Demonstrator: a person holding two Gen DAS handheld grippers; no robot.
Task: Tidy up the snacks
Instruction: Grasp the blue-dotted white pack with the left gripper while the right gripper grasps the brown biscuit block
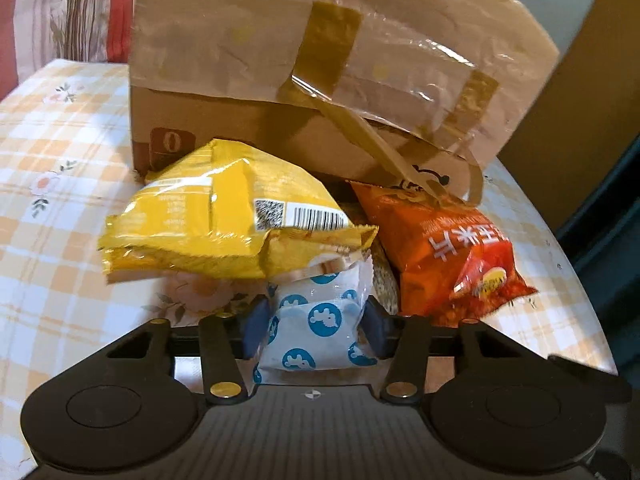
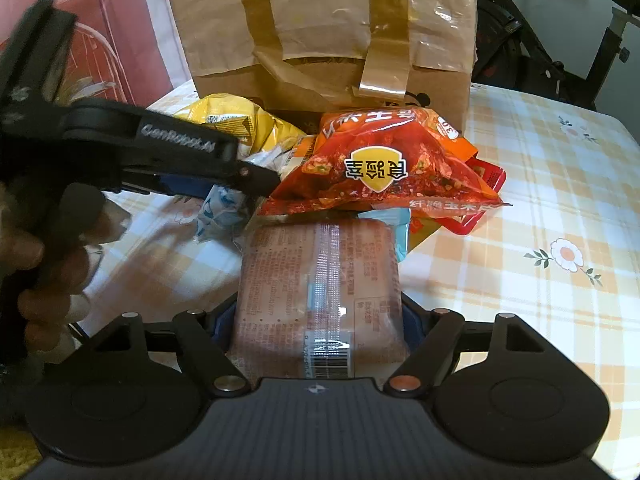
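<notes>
1. White packet with blue round prints [image 1: 320, 324], at the near edge of the snack pile, lying on the table between the blue pads of the left gripper [image 1: 314, 330]; both pads touching its sides, jaws partly closed and clamped on it.
2. Same white packet in the right wrist view [image 2: 218, 212], under the tip of the left gripper [image 2: 256, 178]; hand [image 2: 48, 276] wrapped round that gripper's handle at the left edge.
3. Pinkish clear-wrapped pack with a barcode [image 2: 320, 292], flat on the table, lengthways between the jaws of the right gripper [image 2: 320, 324]; jaws wide, pads against both long sides, gripping it.
4. Far end of the pinkish pack tucked under the red bag [image 2: 380, 168]; light blue packet edge [image 2: 394, 224] beside it.
5. Yellow bag [image 1: 224, 224] with barcode and square code, resting on top of the white packet and overhanging to the left.
6. Red bag [image 1: 444, 256] to the right of the yellow one, leaning on the pile; a beige round-edged snack between them, unclear what.
7. Brown cardboard box [image 1: 224, 128] right behind the pile, flap [image 1: 360, 32] up, brown and clear tape hanging off it.
8. Checked orange-and-white tablecloth with flowers [image 2: 560, 208] under everything.
9. Dark exercise machine [image 2: 552, 32] behind the table, right wrist view.
</notes>
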